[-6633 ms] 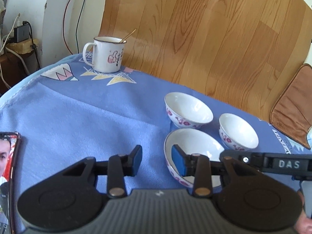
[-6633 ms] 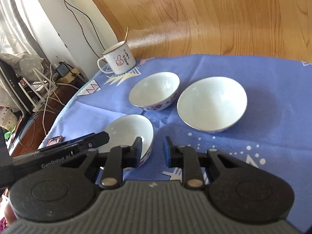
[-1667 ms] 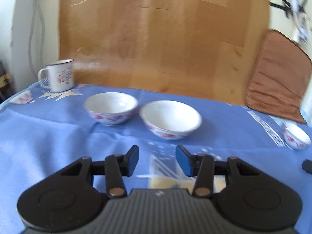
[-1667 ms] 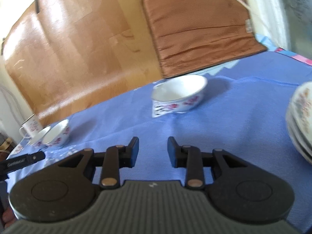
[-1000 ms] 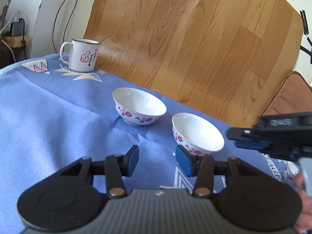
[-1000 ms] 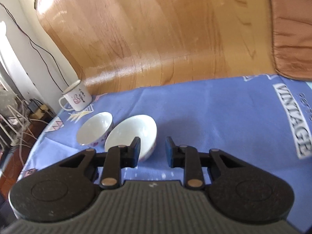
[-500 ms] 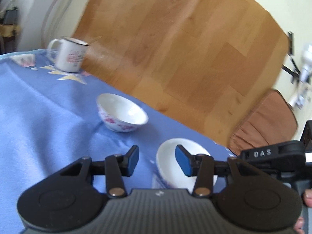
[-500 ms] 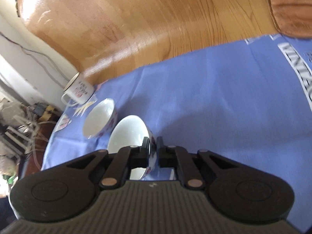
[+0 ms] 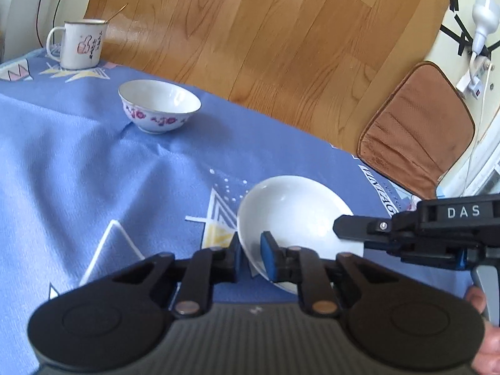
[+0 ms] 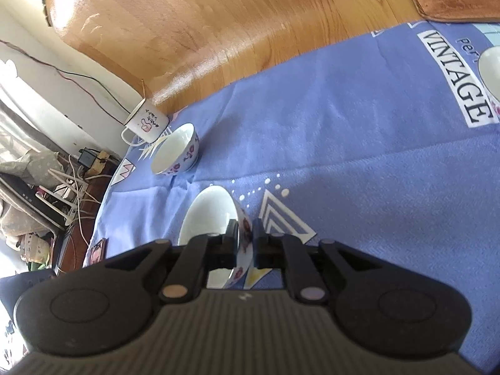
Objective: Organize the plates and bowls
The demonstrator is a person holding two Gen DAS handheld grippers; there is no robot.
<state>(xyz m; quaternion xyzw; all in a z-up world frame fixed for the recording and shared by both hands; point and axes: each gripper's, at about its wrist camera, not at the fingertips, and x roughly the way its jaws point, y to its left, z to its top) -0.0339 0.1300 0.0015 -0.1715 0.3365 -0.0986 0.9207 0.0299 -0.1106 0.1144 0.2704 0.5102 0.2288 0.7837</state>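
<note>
A large white bowl with pink flowers (image 9: 297,209) is tilted above the blue cloth. My left gripper (image 9: 250,254) is shut on its near rim. My right gripper (image 10: 245,243) is shut on its opposite rim, and its black body (image 9: 437,228) reaches in from the right in the left wrist view. The same bowl (image 10: 212,215) shows in the right wrist view. A smaller flowered bowl (image 9: 159,106) stands on the cloth farther back; it also shows in the right wrist view (image 10: 176,150). Another white bowl (image 10: 490,68) sits at the right edge.
A white enamel mug (image 9: 81,43) with a spoon stands at the back left corner of the blue tablecloth (image 9: 78,162). A wooden board (image 9: 265,31) leans behind the table. A brown cushion (image 9: 418,128) is at the right. Cables and clutter (image 10: 47,181) lie beyond the left edge.
Both grippers have closed on opposite rims of the large bowl. The bowl now hangs tilted between them, nearer to the left camera than before.
</note>
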